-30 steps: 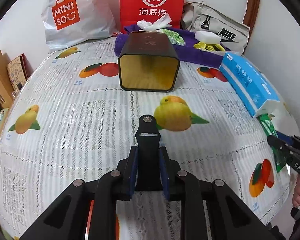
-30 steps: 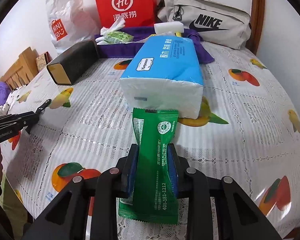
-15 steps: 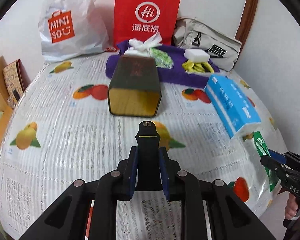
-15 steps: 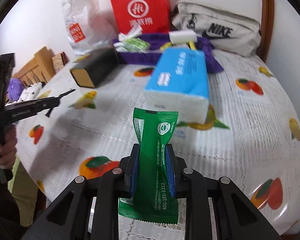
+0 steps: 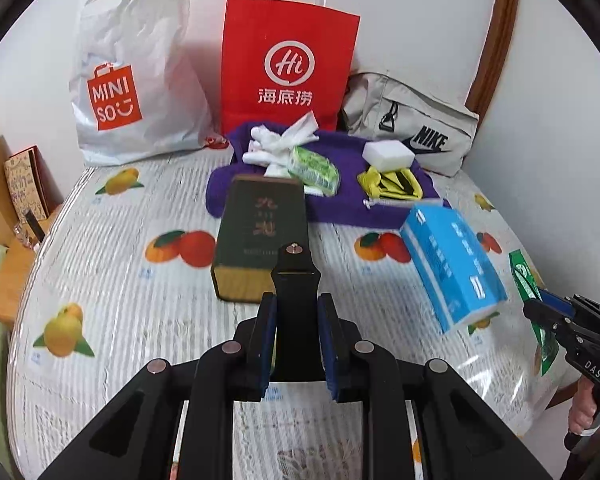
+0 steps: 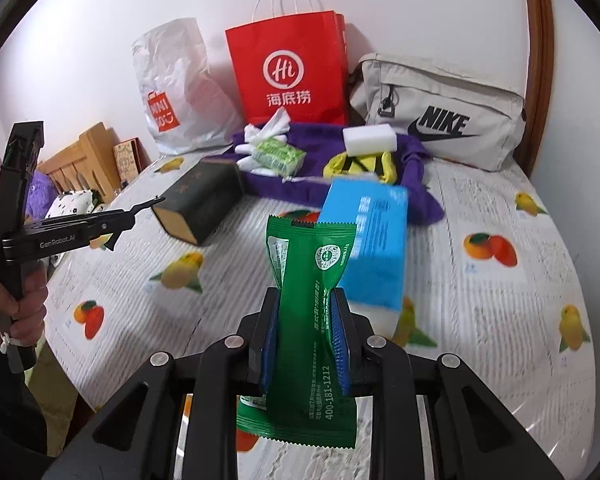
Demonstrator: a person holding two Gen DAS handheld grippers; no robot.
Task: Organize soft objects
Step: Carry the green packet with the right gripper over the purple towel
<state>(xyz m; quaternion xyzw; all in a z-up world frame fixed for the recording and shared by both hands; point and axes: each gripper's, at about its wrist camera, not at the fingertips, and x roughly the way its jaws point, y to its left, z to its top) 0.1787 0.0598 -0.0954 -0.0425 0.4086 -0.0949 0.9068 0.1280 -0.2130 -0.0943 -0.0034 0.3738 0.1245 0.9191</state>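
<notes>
right tool (image 6: pixel 304 332) pinched crinkly green foil sachet (image 6: pixel 312 280) | left tool (image 5: pixel 296 344) clamped a black strap-like piece (image 5: pixel 295 280) | both had lifted off the fruit-print worktop (image 5: pixel 120 280) | sachet airborne near blue tissue pack (image 5: pixel 452 268) | likely bound for the purple towel (image 5: pixel 340 200)

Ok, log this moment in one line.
left tongs: shut, black piece between | right tongs: shut on green packet | tissue pack: on table

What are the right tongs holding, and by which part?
The right tongs grip a green packet across its middle, both ends sticking out.
</notes>
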